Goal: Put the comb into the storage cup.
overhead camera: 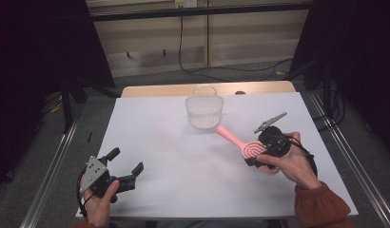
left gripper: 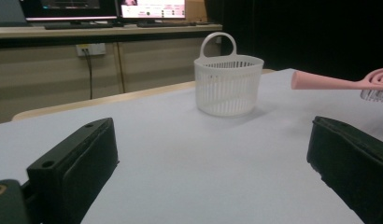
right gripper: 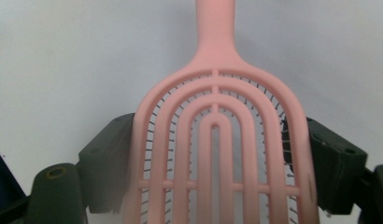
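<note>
Found pink vented hairbrush (right gripper: 217, 154) clamped by its head between right gripper (overhead camera: 265, 153) jaws, lifted off white table (overhead camera: 183, 161), handle aimed at ribbed white plastic basket (overhead camera: 204, 110). Left gripper (overhead camera: 124, 167) noted near front edge, gaping, holding nothing. Beyond: wooden wall panels, trailing cable.

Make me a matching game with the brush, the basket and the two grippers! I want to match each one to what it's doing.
Things:
1. brush
2. basket
3. left hand-held gripper
4. right hand-held gripper

States:
A. open, with nothing between its jaws
B. standing upright at the far middle of the table
C. pink, gripped by its head, handle pointing at the basket
D. shut on the brush

Pairs: 1-C, 2-B, 3-A, 4-D
</note>
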A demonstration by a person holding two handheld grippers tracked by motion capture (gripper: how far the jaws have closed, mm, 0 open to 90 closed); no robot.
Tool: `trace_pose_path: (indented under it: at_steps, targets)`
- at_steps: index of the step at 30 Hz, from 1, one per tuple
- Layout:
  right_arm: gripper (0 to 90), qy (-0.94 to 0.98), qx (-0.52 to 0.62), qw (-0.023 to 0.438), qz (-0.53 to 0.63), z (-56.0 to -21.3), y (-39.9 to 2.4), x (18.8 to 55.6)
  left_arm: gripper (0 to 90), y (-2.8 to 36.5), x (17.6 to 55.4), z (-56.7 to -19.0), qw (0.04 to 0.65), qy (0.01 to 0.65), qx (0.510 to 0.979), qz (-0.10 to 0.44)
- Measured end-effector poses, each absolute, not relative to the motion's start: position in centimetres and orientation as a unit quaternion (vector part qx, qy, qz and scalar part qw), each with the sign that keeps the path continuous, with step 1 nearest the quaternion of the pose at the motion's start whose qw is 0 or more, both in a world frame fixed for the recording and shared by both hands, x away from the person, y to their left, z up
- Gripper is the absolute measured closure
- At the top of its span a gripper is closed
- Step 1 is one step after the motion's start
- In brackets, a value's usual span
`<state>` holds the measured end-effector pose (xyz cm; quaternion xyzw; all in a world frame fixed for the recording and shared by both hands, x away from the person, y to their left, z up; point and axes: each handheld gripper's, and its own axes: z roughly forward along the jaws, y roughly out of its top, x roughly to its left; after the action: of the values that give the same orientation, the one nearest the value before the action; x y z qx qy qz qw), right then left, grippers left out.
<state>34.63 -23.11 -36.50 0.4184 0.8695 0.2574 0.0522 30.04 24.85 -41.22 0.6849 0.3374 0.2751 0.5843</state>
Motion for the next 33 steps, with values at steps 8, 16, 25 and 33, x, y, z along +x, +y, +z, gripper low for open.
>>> trace_pose_path:
  at_steps: [8, 16, 25, 33]
  targets:
    - [20.4, 0.875, 0.407, 0.051, 0.257, -36.1, -22.3, 34.5, 1.9, 22.2, 30.9, -40.5, 0.576, 0.309, 0.71, 0.265]
    - [20.5, 0.881, 0.393, 0.049, 0.26, -35.4, -21.4, 34.7, 2.3, 19.8, 31.8, -40.4, 0.567, 0.261, 0.74, 0.251]
    - [20.5, 0.882, 0.385, 0.04, 0.268, -35.0, -20.8, 34.9, 3.1, 17.6, 32.6, -40.2, 0.564, 0.229, 0.754, 0.247]
    - [20.5, 0.884, 0.379, 0.035, 0.27, -34.9, -20.2, 35.1, 1.9, 15.3, 33.0, -40.7, 0.543, 0.174, 0.777, 0.267]
